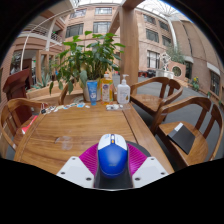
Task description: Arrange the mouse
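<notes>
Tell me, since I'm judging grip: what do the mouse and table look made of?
The mouse, held between the tool fingers, looks like smooth blue plastic with a slight sheen. The table looks like varnished wood, showing warm brown grain and plank lines.

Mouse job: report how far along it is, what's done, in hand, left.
Done: the blue mouse is off the wooden table, up between the gripper fingers. In hand: both pink pads press its sides, so the gripper is shut on it, above the table's near edge. Left: setting it down in place; no target spot is evident. A plant and bottles stand at the far end.
</notes>
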A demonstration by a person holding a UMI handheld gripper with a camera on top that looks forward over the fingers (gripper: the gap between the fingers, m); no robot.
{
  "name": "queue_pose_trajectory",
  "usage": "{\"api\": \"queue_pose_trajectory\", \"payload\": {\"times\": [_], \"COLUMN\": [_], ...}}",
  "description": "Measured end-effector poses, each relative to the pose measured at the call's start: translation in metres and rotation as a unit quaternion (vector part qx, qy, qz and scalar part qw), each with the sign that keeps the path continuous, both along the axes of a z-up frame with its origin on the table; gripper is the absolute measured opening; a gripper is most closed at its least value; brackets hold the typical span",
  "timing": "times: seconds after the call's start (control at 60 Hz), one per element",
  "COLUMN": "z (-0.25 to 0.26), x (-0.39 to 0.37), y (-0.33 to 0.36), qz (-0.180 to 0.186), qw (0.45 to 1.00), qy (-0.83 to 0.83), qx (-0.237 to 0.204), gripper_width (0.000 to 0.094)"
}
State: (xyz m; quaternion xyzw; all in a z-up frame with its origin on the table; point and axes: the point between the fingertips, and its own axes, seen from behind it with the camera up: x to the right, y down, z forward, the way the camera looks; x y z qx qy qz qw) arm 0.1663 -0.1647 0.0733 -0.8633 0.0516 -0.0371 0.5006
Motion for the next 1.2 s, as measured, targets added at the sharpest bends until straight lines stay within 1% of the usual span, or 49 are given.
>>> {"api": "queue_pose_trajectory", "payload": {"times": [0.05,0.117,0.233,0.283,0.317,0.4,0.417,0.45,0.467,0.55,0.65,0.75,1.0,1.2], "z": [-0.029,-0.059,-0.084,-0.078,-0.078,-0.058,-0.052,-0.043,-0.038,-0.013,0.013,0.029,0.043,0.052], "x": [0.009,0.015,0.015,0.016,0.017,0.013,0.013,0.013,0.013,0.013,0.010,0.004,-0.001,0.001], "y": [-0.004,-0.011,-0.019,-0.020,-0.024,-0.031,-0.033,-0.039,-0.042,-0.057,-0.081,-0.107,-0.161,-0.180], "qz": [-0.008,-0.012,-0.007,-0.007,-0.006,-0.001,-0.002,-0.005,-0.006,-0.010,-0.013,-0.016,-0.021,-0.017], "qw": [1.000,0.999,0.997,0.997,0.998,0.998,0.998,0.999,0.999,0.999,1.000,1.000,0.999,0.999], "qy": [0.000,0.006,0.022,0.019,0.017,0.017,0.017,0.014,0.012,0.001,-0.006,-0.009,-0.014,-0.027], "qx": [-0.027,-0.049,-0.073,-0.068,-0.068,-0.058,-0.056,-0.051,-0.048,-0.034,-0.023,-0.021,-0.019,-0.013], "gripper_width": [0.0373,0.0395,0.0487,0.0527,0.0592,0.0850,0.0872,0.0837,0.0835,0.0861,0.0858,0.0861,0.0852,0.0854]}}
